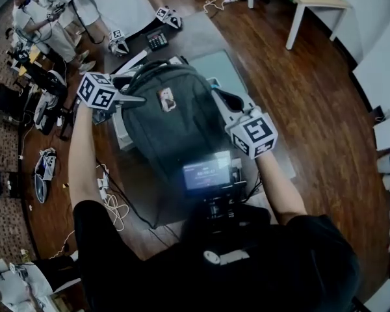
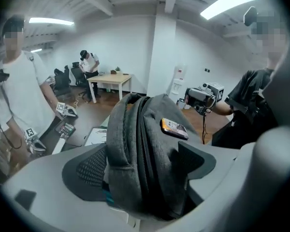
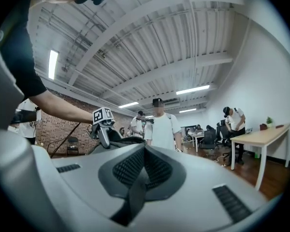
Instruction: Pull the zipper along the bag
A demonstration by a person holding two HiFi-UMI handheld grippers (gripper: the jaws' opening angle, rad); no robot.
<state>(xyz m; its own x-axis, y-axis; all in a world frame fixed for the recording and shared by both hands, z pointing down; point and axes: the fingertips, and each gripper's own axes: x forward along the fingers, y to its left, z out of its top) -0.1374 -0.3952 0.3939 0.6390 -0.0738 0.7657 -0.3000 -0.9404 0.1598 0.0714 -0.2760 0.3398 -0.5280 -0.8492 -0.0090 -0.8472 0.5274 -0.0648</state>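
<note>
Two grippers bracket the grey bag (image 1: 175, 129), which rests on the table (image 1: 201, 34) directly ahead of the operator. Nearest the operator, the right gripper (image 1: 226, 104) sits at the bag's right flank, pointing level. Its jaws are fully closed on a dark strip (image 3: 135, 197) running between the pads; whether this is a strap or a zipper pull cannot be determined. The left gripper (image 2: 142, 168) is angled downward at the bag's upper left shoulder. Its jaws stand at full spread and straddle the fabric without pressing on it. The zipper track (image 2: 141, 141) lies between those pads, and its long axis runs away from the left gripper, up over the crown toward the carry handle (image 1: 157, 62). The left gripper is therefore the nearer tool. No slider is visible. By judgement, the coming pull follows that axis while the right gripper anchors the bag. Room above the bag is open. Farther off, a calculator (image 1: 157, 39) lies well apart, and a bystander (image 2: 14, 95) stands beyond the table's far edge.
</note>
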